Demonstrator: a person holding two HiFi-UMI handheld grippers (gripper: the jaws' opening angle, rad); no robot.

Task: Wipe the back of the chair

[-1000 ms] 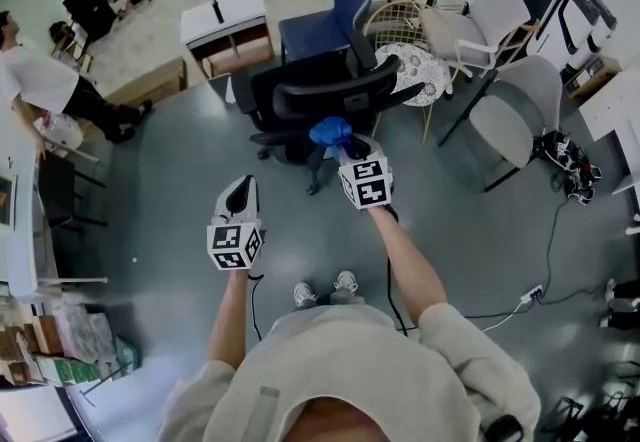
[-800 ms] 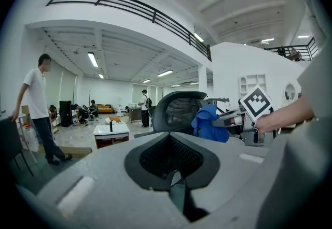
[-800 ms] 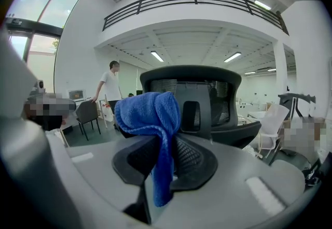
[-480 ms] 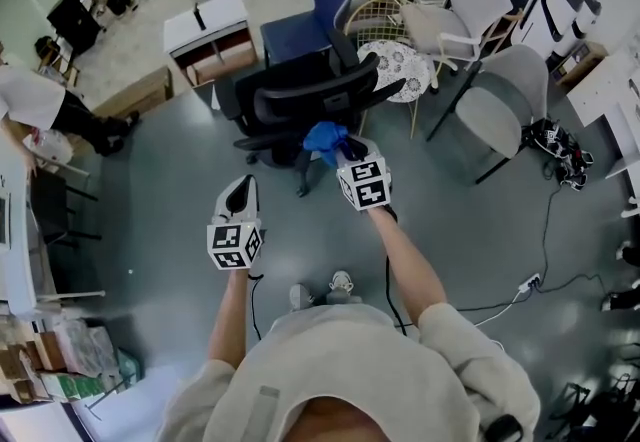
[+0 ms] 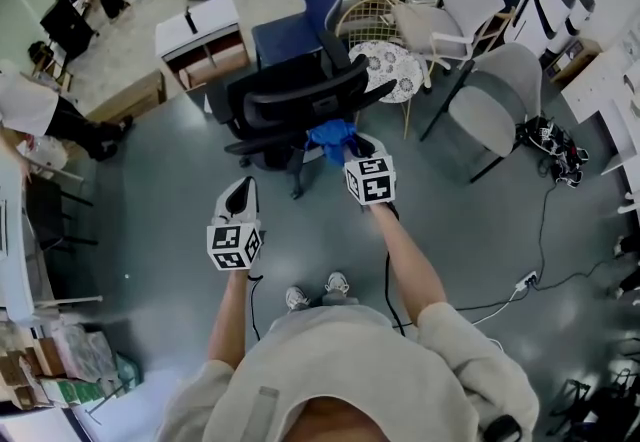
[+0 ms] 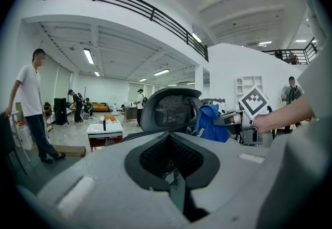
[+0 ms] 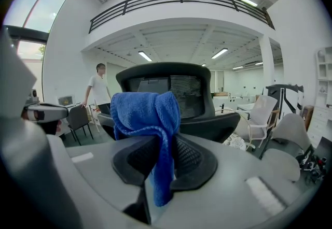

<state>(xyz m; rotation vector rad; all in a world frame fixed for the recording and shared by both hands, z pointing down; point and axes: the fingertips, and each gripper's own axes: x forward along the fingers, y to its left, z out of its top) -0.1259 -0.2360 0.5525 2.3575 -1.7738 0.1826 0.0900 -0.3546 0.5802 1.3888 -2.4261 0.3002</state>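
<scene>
Right gripper, jaws clamped on a bunched blue cloth, holds it against or just short of the black office chair's backrest; contact cannot be confirmed. Left gripper, jaws pressed together on nothing, hangs nearer the person, apart from the chair.

From head view I can't see right gripper tips, blue cloth covers them; can't tell if cloth touches chair back; cloth blocks my view of chair back middle in right gripper view; person cut by left edge
</scene>
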